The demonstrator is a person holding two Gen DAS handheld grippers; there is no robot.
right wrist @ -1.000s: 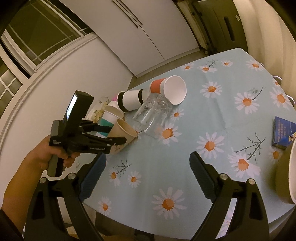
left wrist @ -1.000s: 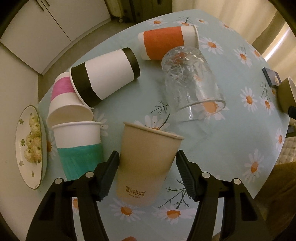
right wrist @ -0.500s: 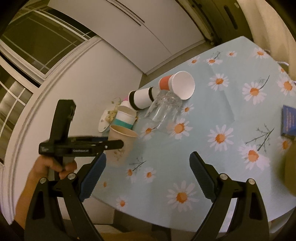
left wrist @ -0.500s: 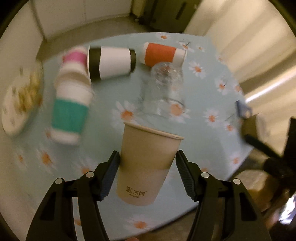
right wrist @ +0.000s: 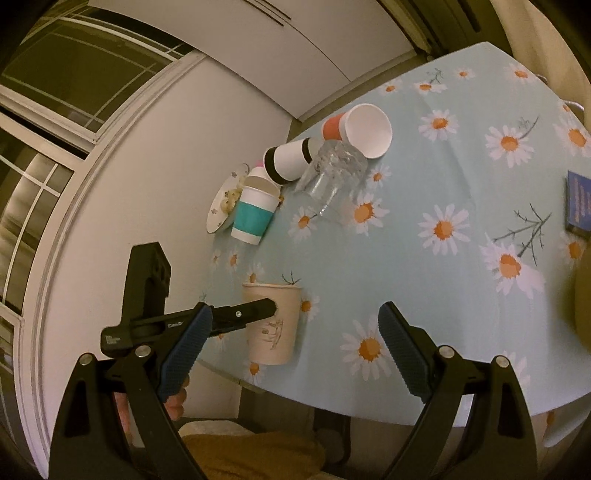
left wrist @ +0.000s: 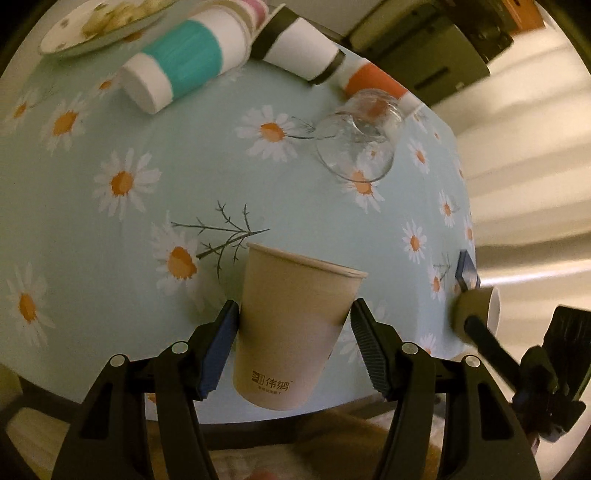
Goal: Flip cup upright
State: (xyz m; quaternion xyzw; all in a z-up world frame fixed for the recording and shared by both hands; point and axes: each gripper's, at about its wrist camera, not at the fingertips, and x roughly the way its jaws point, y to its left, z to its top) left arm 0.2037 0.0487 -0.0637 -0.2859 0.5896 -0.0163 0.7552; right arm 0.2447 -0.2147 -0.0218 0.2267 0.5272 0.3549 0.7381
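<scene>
The daisy-print counter (right wrist: 424, 280) lies bare across its middle, the other cups, a glass (right wrist: 332, 173) and a plate (right wrist: 221, 206) clustered toward its far side. The left gripper (left wrist: 293, 347) clasps the tan paper cup (left wrist: 291, 325) by its sides, mouth up, near the counter's near edge. The right gripper (right wrist: 291, 354) hangs spread wide, holding nothing, beside that cup.

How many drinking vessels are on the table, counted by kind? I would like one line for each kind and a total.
Paper cups: 5 (tan held in the left claw, teal-banded, pink-banded, black-banded, orange-banded)
Clear glasses: 1
Total: 6
</scene>
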